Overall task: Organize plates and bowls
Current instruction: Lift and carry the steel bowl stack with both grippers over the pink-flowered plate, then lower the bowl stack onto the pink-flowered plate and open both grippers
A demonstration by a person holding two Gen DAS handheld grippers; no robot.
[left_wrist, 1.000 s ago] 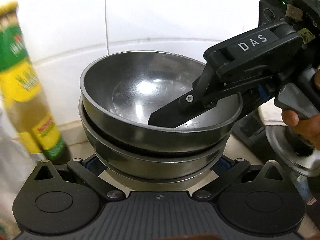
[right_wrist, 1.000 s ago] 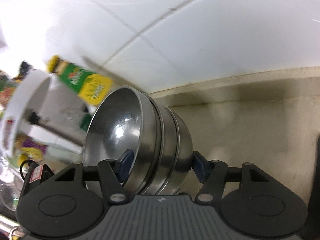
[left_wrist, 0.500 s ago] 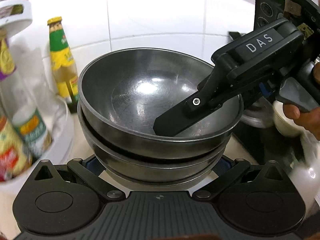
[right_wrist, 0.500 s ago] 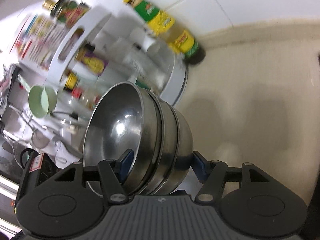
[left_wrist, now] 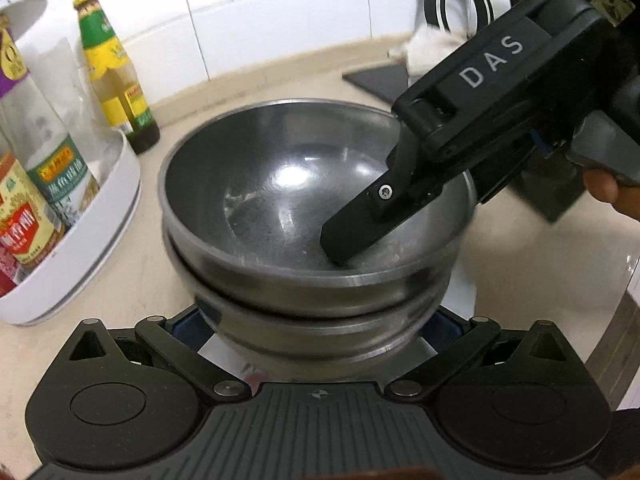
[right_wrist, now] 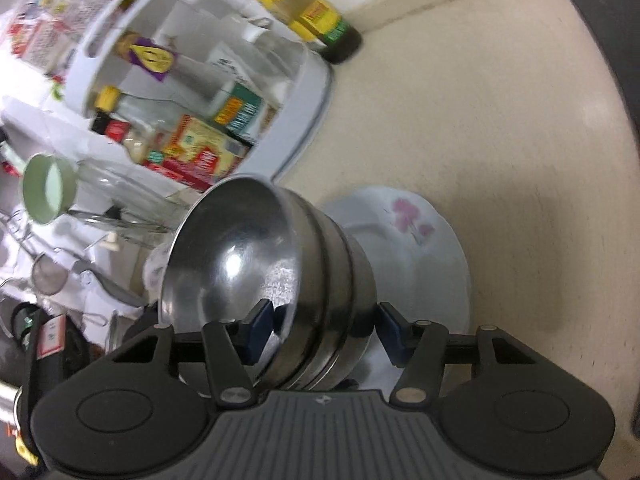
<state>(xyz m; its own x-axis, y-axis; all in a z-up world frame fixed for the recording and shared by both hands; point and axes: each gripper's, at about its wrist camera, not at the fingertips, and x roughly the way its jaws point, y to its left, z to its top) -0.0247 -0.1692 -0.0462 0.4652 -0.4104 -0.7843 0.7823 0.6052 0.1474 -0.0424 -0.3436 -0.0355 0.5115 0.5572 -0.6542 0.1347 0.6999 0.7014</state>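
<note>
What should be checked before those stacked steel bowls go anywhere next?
1. Right tongs grip: one finger inside the top bowl, the other outside the stack of bowls; the jaws have just been closing on it. Ok.
2. Left tongs grip: the stack sits between its fingers, but the pad contact is hidden. Cannot tell.
3. Bowls nested: three, seated one in another. Ok.
4. Flowered plate beyond the stack: the part in view is bare. Ok.
5. Gap to the white condiment rack: apart from the stack. Ok.
</note>
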